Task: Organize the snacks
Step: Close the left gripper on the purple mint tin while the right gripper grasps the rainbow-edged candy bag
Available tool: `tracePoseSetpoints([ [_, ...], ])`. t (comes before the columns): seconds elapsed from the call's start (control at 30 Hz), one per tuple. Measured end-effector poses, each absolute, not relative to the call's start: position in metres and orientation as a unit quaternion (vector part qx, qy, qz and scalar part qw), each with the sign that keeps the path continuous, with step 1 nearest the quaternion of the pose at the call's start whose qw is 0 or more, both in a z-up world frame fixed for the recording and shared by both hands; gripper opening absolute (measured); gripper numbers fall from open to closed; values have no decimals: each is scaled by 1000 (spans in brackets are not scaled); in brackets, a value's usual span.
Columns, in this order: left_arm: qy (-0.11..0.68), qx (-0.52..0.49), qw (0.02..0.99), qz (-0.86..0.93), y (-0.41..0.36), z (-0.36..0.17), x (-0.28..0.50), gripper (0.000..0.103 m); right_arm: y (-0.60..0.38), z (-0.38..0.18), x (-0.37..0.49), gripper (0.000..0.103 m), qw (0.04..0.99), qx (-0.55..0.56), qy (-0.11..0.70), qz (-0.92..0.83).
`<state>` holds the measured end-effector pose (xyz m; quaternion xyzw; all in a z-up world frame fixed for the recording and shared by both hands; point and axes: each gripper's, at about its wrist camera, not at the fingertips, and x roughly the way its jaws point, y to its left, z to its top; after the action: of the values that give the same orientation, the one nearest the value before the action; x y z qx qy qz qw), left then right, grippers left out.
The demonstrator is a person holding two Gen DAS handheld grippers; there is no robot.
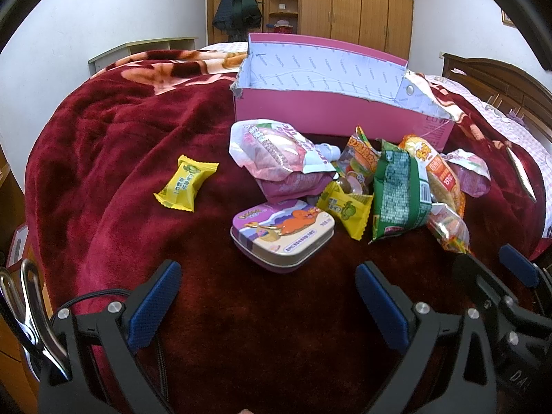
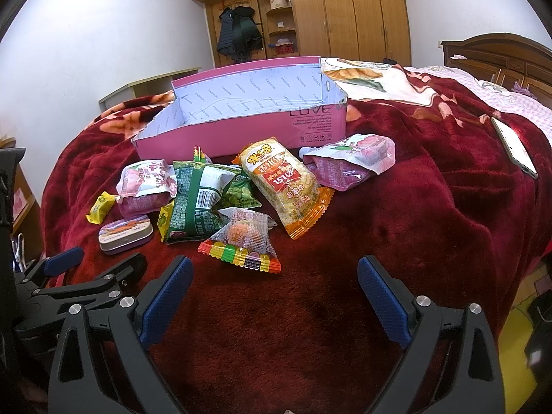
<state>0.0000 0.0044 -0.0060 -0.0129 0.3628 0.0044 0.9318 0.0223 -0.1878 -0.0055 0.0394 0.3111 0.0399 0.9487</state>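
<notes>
A heap of snacks lies on a dark red blanket in front of an open pink box. It holds a purple tin, a yellow candy, a pink pouch, a green bag, an orange-yellow rice cracker pack and a clear candy bag. My left gripper is open and empty just short of the tin. My right gripper is open and empty just short of the clear bag.
A second pink pouch lies right of the heap. A phone lies on the blanket at the far right. A wooden wardrobe and a headboard stand behind the bed. The bed edge drops off at the left.
</notes>
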Motion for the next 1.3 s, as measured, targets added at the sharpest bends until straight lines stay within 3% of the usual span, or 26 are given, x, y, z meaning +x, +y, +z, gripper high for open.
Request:
tracePoseSetpoints([
  [0.5,352,2,936,12,26,3,3,103,-189,-7,18,98,948,50,311,45],
  [0.9,357,51,932,-23,-2,-4,32,103,-191,-9,20,89,945,58,317,53],
  [1.23,360,33,931,-46,8,-15,37,102,-184,-11,30,81,940,53,332,63],
  [1.3,357,29,932,-55,11,-13,35,97,-179,-12,34,79,938,49,334,73],
])
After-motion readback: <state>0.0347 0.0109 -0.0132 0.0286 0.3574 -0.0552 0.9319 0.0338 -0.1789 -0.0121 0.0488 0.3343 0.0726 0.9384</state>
